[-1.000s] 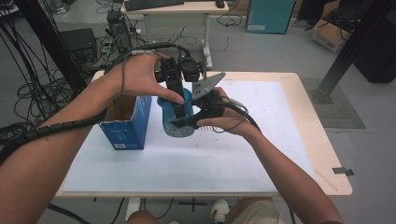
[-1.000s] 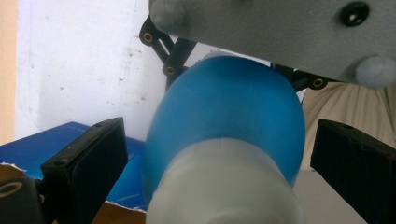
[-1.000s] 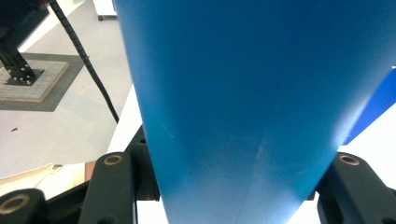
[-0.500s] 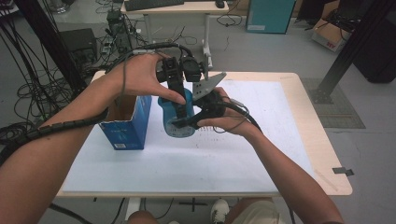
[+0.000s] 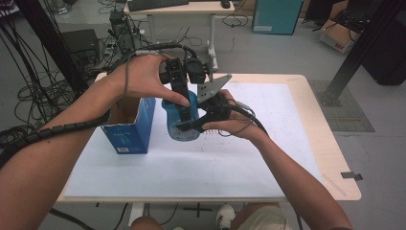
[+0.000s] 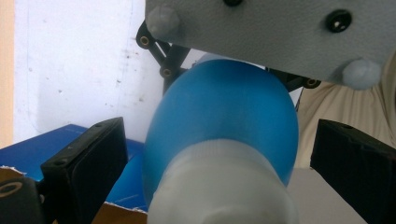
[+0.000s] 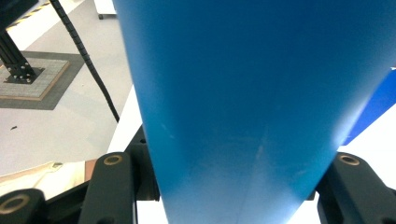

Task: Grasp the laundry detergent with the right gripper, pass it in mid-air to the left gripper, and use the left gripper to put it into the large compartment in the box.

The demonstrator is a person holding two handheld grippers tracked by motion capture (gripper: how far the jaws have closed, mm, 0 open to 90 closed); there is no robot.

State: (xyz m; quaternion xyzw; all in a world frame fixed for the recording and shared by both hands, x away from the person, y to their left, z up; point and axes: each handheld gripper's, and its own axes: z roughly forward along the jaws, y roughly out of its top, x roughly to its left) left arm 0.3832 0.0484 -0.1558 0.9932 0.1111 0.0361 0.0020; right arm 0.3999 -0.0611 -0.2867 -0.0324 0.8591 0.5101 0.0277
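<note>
Blue plastic bottle (image 5: 181, 125) with a white cap stands on the white sheet (image 5: 249, 163) covering the table (image 5: 335, 158), just right of an open blue carton (image 5: 130, 127). From the right, the right gripper (image 5: 189, 125) is clamped on the bottle's lower body, jaws snug against both sides in the right gripper view. Above the bottle's top hangs the left gripper (image 5: 184, 106); its jaws stand apart on either side of the cap and seem not to touch it, though the close view is blurred.
</note>
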